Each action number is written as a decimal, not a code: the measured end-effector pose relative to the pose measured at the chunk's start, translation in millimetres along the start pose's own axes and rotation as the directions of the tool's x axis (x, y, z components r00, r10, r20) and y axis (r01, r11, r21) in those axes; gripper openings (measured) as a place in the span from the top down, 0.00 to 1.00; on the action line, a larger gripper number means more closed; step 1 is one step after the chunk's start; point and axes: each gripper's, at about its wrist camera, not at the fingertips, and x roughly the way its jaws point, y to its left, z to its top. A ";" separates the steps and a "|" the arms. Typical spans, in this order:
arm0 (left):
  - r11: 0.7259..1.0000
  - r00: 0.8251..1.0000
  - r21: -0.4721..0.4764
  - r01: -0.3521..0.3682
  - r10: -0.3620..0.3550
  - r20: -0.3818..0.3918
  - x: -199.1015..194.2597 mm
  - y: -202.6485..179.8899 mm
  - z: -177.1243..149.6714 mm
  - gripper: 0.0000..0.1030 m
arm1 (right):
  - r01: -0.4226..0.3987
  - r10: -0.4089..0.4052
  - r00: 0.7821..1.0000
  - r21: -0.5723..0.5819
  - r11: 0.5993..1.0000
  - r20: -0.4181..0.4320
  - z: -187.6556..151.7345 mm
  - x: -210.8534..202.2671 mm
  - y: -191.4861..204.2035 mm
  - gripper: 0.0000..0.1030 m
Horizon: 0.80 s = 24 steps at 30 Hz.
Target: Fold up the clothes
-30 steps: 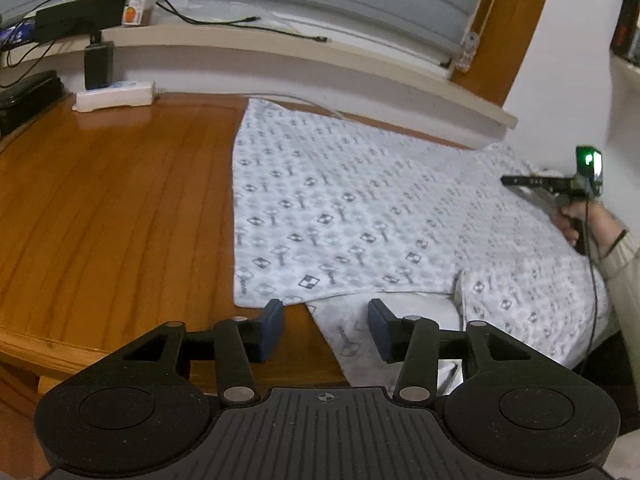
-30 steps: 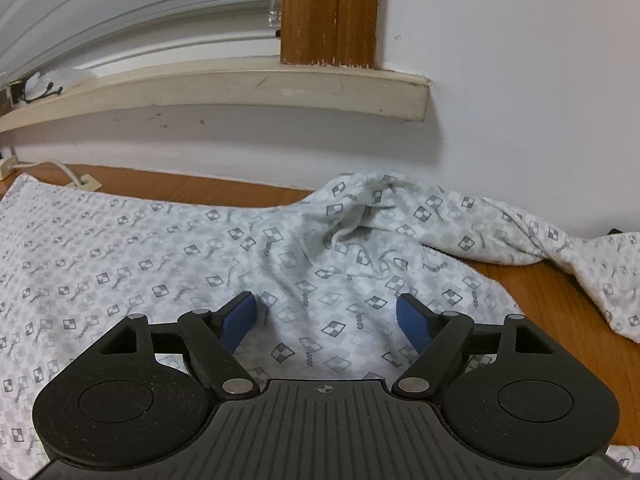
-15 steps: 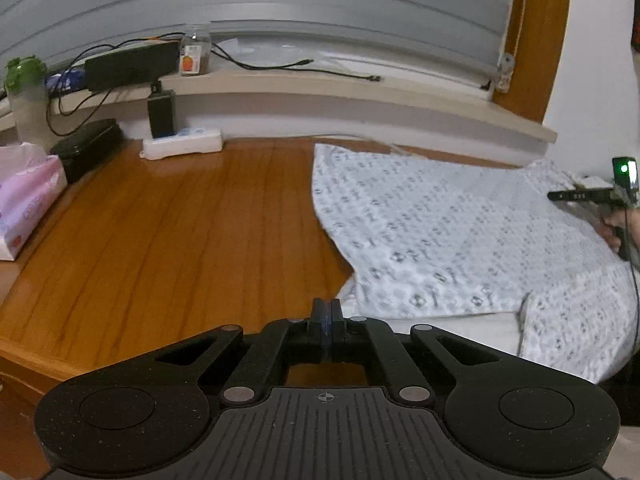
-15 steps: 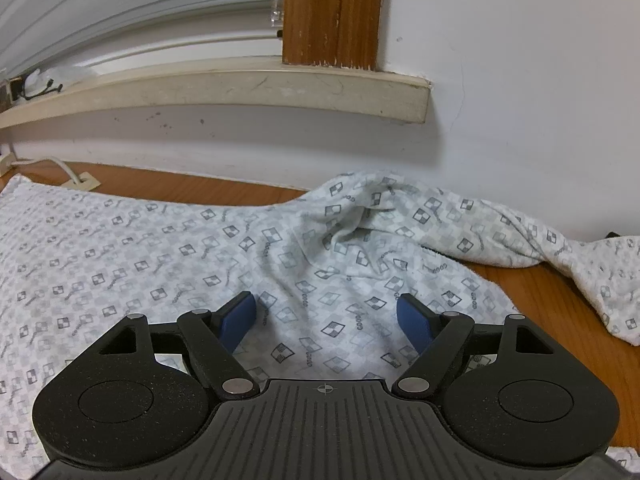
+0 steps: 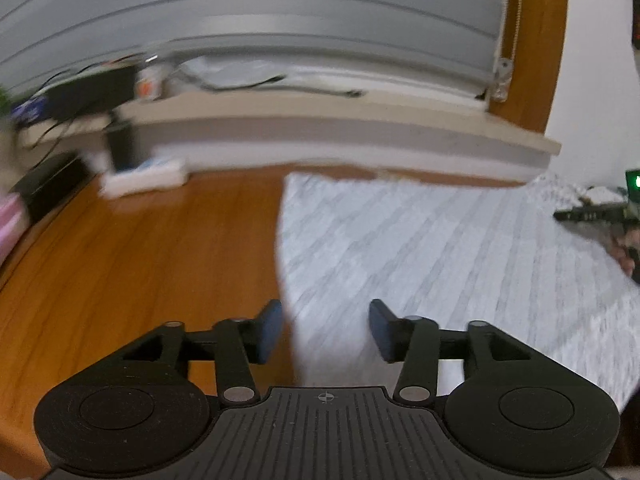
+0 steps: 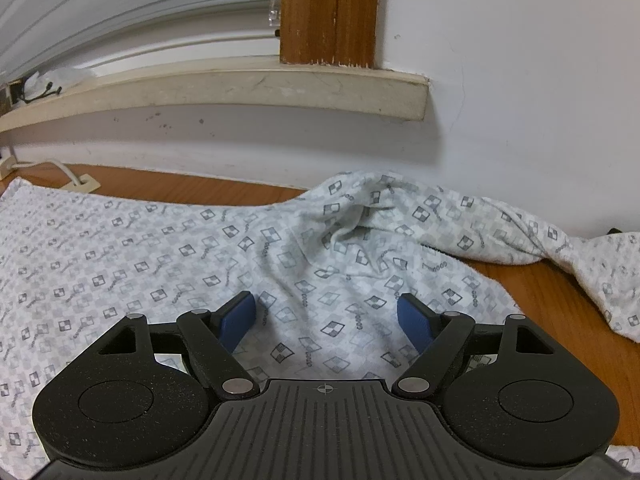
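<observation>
A glossy brown wooden desk (image 5: 132, 264) runs up to a white wall under a pale window ledge (image 6: 224, 88), with grey blinds (image 5: 280, 20) above and a wooden frame post (image 6: 330, 12) at the corner. On the blurred left side sit a white power strip (image 5: 144, 176) and dark boxes. The patterned white garment (image 6: 160, 248) lies spread across the desk's right part, bunched and wrinkled toward the wall. The left tool (image 5: 325, 330) hovers low over the garment's near left edge, fingers spread, nothing between them. The right tool (image 6: 328, 322) sits just above the rumpled cloth, fingers also spread wide and empty.
</observation>
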 end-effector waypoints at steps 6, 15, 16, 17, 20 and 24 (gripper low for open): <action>0.991 0.993 0.093 0.092 -0.098 0.060 88.2 -52.0 58.9 0.28 | -0.024 0.024 1.000 0.022 0.999 -0.008 -0.5 0.3 -2.6 0.25; 0.986 0.991 0.106 0.130 -0.130 -0.002 138.3 -60.1 51.3 0.25 | -0.029 0.029 1.000 0.025 0.999 -0.009 -7.2 -9.7 -1.2 0.25; 0.985 0.991 0.107 0.134 -0.134 -0.009 143.7 -60.9 50.3 0.25 | -0.029 0.030 1.000 0.025 0.999 -0.009 -8.1 -11.1 -1.1 0.25; 0.985 0.990 0.108 0.138 -0.137 -0.017 149.1 -61.6 49.3 0.25 | -0.029 0.030 1.000 0.025 0.999 -0.009 -8.9 -12.4 -0.9 0.25; 0.982 0.988 0.111 0.151 -0.147 -0.039 165.2 -63.8 46.2 0.23 | -0.028 0.028 1.000 0.025 0.999 -0.009 -9.5 -13.9 0.1 0.25; 0.981 0.986 0.106 0.162 -0.158 -0.048 170.6 -62.9 43.5 0.22 | -0.039 0.038 0.999 0.063 0.997 0.007 -9.2 -17.9 -7.4 0.24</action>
